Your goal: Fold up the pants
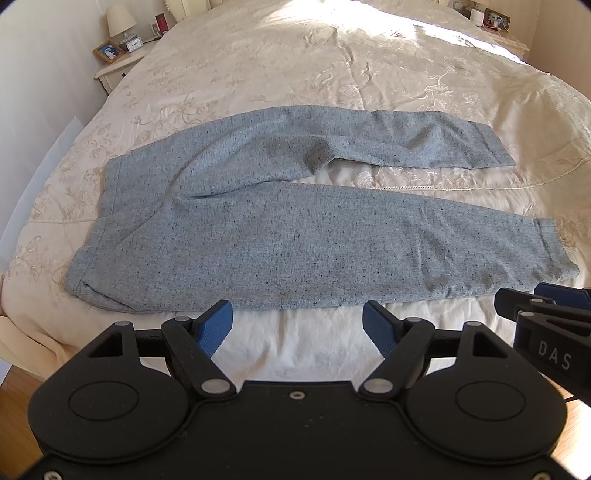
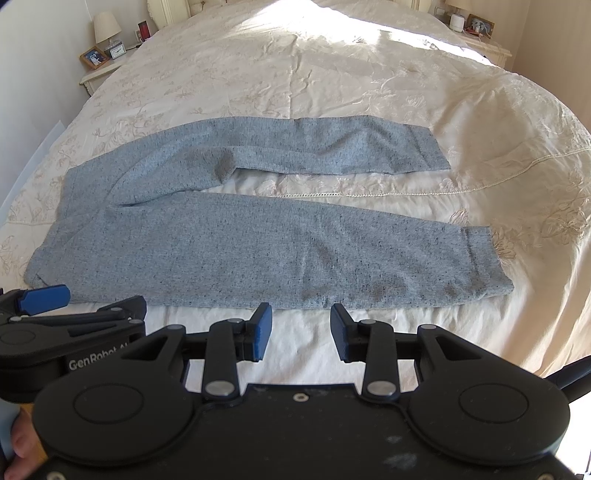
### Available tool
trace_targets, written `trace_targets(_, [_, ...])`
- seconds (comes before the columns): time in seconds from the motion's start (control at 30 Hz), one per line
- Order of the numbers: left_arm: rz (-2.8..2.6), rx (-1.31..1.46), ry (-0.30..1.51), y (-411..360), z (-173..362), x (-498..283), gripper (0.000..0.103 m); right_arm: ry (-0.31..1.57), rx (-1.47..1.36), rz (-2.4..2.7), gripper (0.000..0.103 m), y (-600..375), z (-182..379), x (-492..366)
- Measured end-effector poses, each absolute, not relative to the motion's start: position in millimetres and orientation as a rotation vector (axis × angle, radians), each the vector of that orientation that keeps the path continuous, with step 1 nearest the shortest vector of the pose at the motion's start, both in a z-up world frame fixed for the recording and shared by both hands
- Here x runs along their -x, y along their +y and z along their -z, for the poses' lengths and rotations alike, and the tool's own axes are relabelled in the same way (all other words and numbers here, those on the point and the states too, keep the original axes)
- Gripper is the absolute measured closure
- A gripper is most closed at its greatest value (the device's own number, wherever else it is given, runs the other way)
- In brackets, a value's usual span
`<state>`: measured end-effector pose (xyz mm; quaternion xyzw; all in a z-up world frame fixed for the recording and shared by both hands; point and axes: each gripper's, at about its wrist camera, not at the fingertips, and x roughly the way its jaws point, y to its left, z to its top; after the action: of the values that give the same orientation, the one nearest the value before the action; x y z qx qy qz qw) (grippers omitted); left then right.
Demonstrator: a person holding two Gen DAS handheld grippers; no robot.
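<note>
Grey-blue speckled sweatpants [image 1: 280,236] lie flat on the bed, waistband at the left, both legs stretched to the right with a gap between them. They also show in the right wrist view [image 2: 229,251]. My left gripper [image 1: 297,317] is open and empty, just short of the near leg's lower edge. My right gripper [image 2: 301,325] is open and empty, just short of the near leg's edge toward the cuff [image 2: 480,258]. The right gripper's side shows in the left wrist view [image 1: 546,317]. The left gripper's side shows in the right wrist view [image 2: 55,317].
The cream embroidered bedspread [image 1: 332,66] covers the whole bed. A nightstand with a lamp [image 1: 120,22], clock and photo frame stands at the far left. Another nightstand [image 2: 476,26] with small items stands at the far right. Wood floor [image 1: 14,391] shows below the bed's near edge.
</note>
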<state>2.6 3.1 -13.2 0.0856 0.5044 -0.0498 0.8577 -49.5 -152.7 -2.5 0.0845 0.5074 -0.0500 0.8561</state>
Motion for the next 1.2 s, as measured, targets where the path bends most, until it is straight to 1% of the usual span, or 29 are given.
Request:
trace_targets(0.47, [0.089,-0.171,1.102,1.0,19.3,-13.1,0.024,1.091,-0.186,0.091,0.066,-157.2,11.4,38.3])
trace_targets(0.73, [0.056,-0.16,1.168,12.8,35.5,-20.1,0.024,1.175,-0.203,0.037,0.066,-148.6,30.7,27.7])
trace_targets(0.87, [0.043,-0.137,1.207,33.2,49.4,-29.6,0.028,1.244,-0.218,-0.01,0.066,-135.3,50.9,18.9])
trace_targets(0.97, [0.038,-0.123,1.226,54.0,61.9,-43.1,0.035,1.256,-0.184,-0.021,0.066,-120.2,63.1,11.2])
trace_targets(1.2, [0.025,-0.225,1.17,94.9,96.5,-81.9,0.036,1.295,-0.262,-0.048,0.066,-89.5,95.2,-22.0])
